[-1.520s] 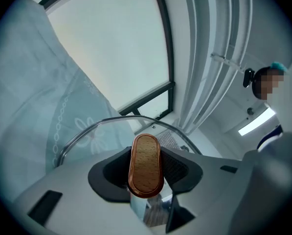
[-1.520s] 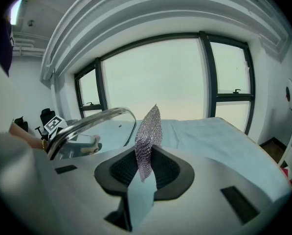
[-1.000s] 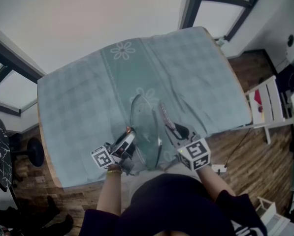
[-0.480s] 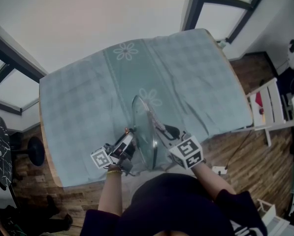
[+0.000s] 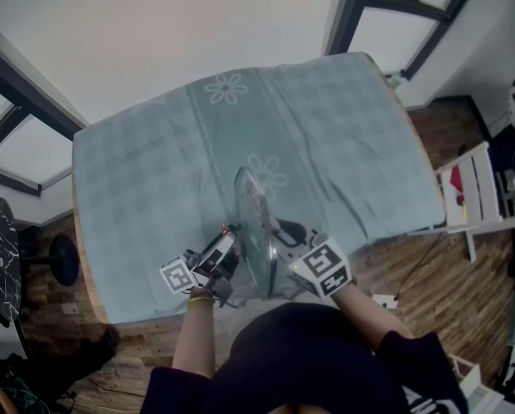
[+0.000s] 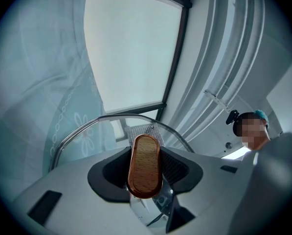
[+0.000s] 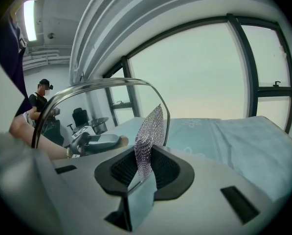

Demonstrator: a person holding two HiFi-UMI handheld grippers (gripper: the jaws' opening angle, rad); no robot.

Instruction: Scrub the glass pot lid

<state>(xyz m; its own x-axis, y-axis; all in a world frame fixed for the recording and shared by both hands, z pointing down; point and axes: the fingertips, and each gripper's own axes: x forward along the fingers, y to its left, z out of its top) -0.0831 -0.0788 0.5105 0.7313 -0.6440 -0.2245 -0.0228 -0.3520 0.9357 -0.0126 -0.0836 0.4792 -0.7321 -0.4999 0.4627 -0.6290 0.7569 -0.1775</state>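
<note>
Head view: glass pot lid (image 5: 255, 231) stands on edge over the near part of the table, steel rim up, between the two grippers. Table carries a pale teal checked cloth (image 5: 153, 171) with flower prints. Left gripper (image 5: 218, 257) sits on the lid's left face, right gripper (image 5: 293, 250) on its right face. Left gripper view: jaws clamped on the lid's wooden handle (image 6: 145, 166), which fills the gap between the dark pads; the rim arcs above it. Right gripper view: jaws pinched on a silver mesh scrubber (image 7: 148, 138), which sticks up past the pads with its top edge right at the rim. Seen through the glass from the left gripper's side, the mesh lies flat at the far face (actual contact not certain). Whether the lid's lower edge rests on the cloth cannot be told. A white chair (image 5: 477, 188) stands on the wooden floor (image 5: 412, 257), right of the table.
</note>
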